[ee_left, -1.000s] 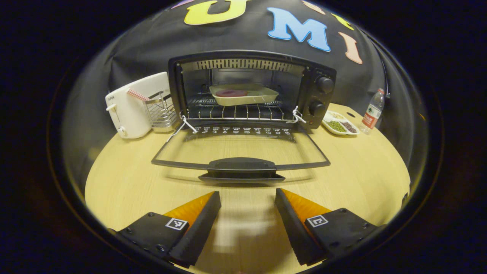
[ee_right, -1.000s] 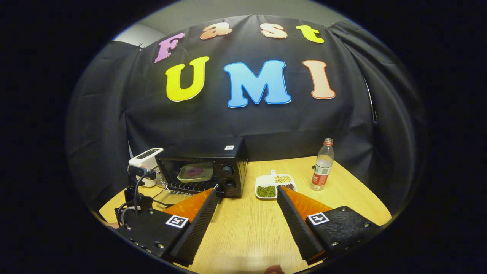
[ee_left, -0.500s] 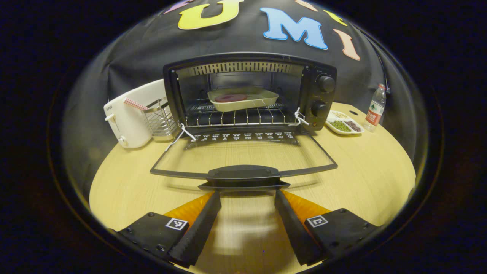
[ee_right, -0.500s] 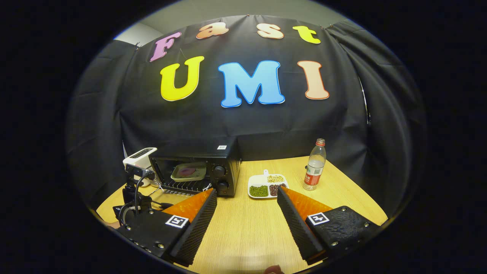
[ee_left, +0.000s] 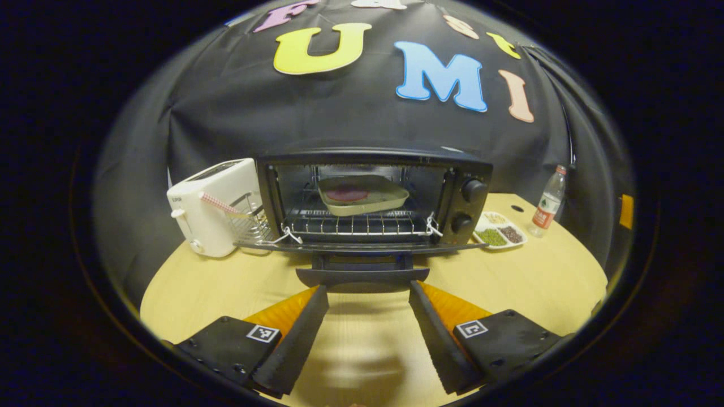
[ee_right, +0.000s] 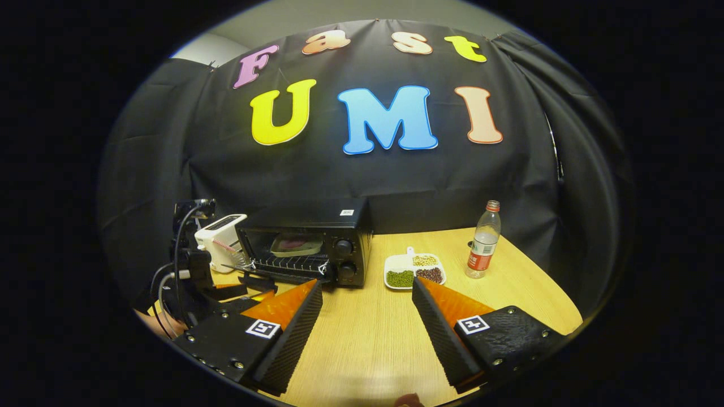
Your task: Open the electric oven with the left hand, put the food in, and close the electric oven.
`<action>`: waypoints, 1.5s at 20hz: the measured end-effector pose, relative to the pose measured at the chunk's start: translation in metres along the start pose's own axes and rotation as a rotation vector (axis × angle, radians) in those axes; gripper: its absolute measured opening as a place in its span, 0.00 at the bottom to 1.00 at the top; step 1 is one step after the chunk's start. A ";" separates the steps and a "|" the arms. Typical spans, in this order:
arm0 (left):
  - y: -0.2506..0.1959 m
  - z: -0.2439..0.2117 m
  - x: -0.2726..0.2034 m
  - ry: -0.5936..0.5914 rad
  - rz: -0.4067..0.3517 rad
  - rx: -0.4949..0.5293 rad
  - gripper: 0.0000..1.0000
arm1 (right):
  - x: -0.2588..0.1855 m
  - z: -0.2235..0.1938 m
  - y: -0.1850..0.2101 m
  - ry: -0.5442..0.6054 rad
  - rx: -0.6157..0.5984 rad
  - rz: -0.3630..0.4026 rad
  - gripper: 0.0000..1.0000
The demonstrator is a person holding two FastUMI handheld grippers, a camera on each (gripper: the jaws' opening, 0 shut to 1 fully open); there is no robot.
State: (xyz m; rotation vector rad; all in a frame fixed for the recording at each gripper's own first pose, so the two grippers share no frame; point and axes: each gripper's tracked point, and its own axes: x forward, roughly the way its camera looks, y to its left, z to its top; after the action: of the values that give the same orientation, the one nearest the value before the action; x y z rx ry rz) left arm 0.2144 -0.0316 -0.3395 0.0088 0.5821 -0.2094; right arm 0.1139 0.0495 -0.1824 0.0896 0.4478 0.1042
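Left gripper view has the oven (ee_left: pixel 373 198) straight ahead on the table (ee_left: pixel 537 277), its door (ee_left: pixel 362 247) hanging flat open with the handle (ee_left: pixel 362 276) just past the tips of the left gripper (ee_left: pixel 367 294), whose fingers are spread and hold nothing. The tray (ee_left: pixel 362 195) with the food (ee_left: pixel 346 194) sits on the rack inside. In the right gripper view the right gripper (ee_right: pixel 367 291) hovers over the table, fingers apart and empty, well back from the oven (ee_right: pixel 308 243).
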 end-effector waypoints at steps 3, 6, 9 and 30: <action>0.000 0.015 -0.001 -0.029 0.005 -0.011 1.00 | 0.005 0.000 0.002 0.009 0.009 0.005 0.98; 0.001 0.032 0.003 -0.070 0.007 0.008 0.98 | 0.009 0.002 0.002 0.006 0.016 0.002 0.98; 0.000 0.047 0.011 -0.108 -0.004 0.019 0.98 | 0.011 0.004 -0.003 0.002 0.015 -0.014 0.98; -0.077 0.114 -0.266 -0.481 0.111 -0.022 1.00 | -0.120 0.052 -0.092 -0.244 -0.050 -0.020 0.98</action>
State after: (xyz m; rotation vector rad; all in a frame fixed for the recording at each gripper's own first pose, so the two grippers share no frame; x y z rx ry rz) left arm 0.0448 -0.0628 -0.0951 -0.0304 0.1042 -0.0912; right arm 0.0363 -0.0590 -0.0946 0.0476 0.2027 0.0834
